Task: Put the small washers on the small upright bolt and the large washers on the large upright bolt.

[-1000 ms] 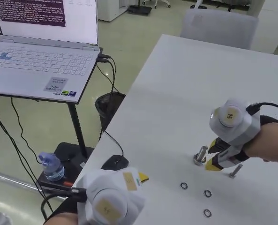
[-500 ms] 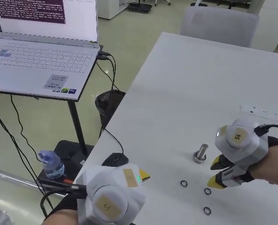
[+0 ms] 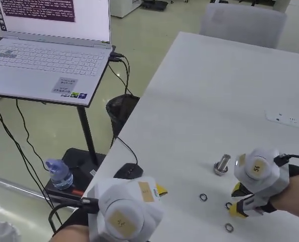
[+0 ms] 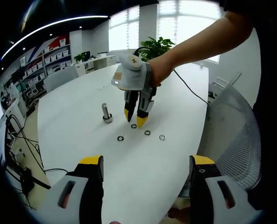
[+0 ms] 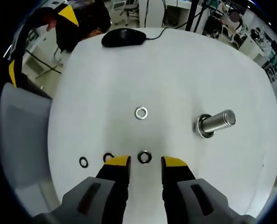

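My right claw (image 3: 236,200) is down with jaws apart either side of a washer (image 3: 228,205) near my edge of the table (image 3: 199,101), bolt (image 3: 221,165) upright just beyond.

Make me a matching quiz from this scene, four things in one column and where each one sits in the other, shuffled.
1 bolt
2 laptop
3 water bottle
4 mouse

A at the table's edge, cabled
B low down by the stand's foot
C upright on the table
D open on the stand

Pairs: 1-C, 2-D, 3-B, 4-A
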Demonstrator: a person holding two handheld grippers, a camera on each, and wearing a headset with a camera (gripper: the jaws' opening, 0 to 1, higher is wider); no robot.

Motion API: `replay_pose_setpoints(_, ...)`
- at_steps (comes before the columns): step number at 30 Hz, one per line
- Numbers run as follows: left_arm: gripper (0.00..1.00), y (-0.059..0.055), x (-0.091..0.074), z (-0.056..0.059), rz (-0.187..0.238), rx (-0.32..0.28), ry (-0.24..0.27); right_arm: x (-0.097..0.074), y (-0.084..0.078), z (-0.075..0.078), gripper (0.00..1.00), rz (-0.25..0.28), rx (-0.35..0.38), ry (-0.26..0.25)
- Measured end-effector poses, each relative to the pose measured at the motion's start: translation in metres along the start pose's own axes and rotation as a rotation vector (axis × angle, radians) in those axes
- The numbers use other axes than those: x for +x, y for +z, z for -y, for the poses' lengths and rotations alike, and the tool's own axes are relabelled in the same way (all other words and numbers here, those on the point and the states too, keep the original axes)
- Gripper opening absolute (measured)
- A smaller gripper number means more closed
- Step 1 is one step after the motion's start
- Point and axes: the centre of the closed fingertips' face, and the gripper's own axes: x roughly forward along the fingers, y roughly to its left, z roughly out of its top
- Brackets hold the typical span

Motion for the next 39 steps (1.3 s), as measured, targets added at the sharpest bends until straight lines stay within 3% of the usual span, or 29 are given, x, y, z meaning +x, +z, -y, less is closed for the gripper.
replay_pose_setpoints(25,0.71,0.0018,0.0023,-0.0061,-0.013,-0.005,0.006,0.0014,-0.0006,0.0011,0.18,-0.005,-0.012,-0.015)
replay_pose_setpoints(31,0.79,0.0043,0.0029,-0.0034,-0.001,0.003,0.007,0.0025,-0.0008,0.0012,0.15,-0.013,-0.013,-0.02)
replay_pose_setpoints(39,0.82,0.0064,0.0037,-0.0003,0.005,0.006,0.011,0.0035,-0.001,0.001,0.14,-0.018,0.007,-0.03)
